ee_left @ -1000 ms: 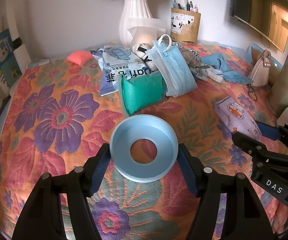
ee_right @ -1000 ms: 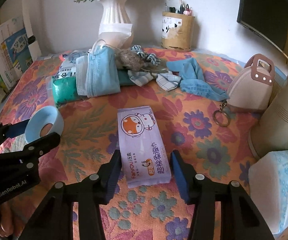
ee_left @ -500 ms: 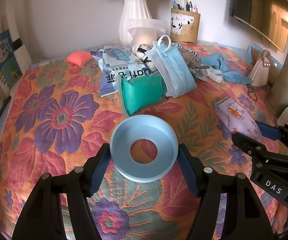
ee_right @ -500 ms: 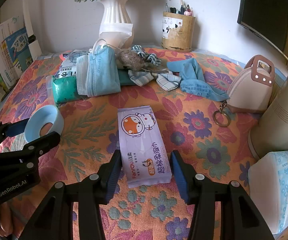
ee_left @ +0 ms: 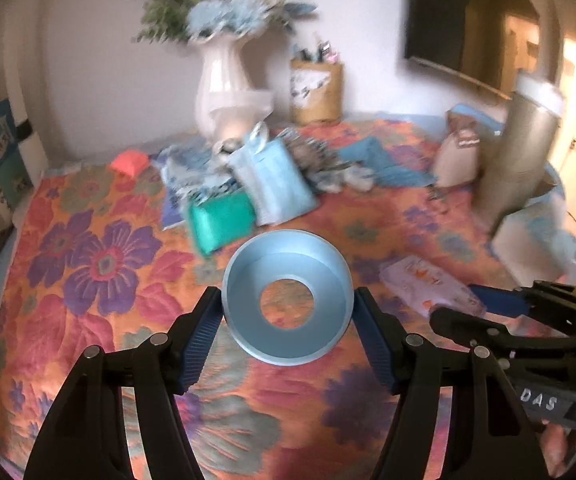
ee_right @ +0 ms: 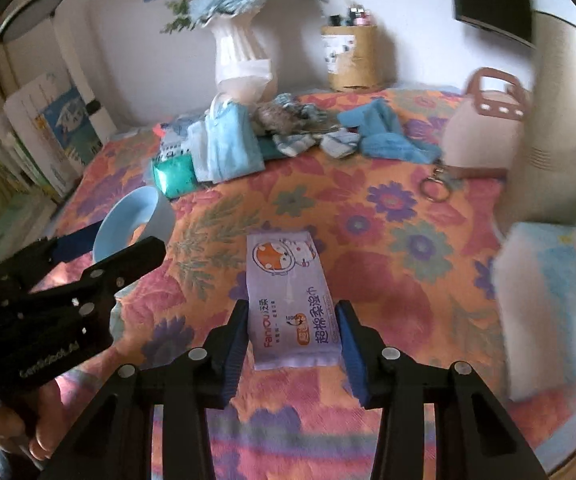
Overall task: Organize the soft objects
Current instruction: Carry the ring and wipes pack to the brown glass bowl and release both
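Here left gripper (ee_left: 288, 312) jaws clamp the blue bowl (ee_left: 286, 297) above the floral worktop (ee_left: 87, 280), right gripper (ee_right: 291, 330) jaws closing around the near wipes pack (ee_right: 290, 300).

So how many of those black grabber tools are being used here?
2. The left gripper holds a blue bowl; the right gripper is closing on a purple wipes pack beside it.

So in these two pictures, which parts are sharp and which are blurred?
Left wrist view: the blue ring between the jaws is sharp; the vase and the floral cloth behind are smeared by motion blur. Right wrist view: the purple wipes pack is sharp and its print readable; the tissue pack at the right edge is blurred.
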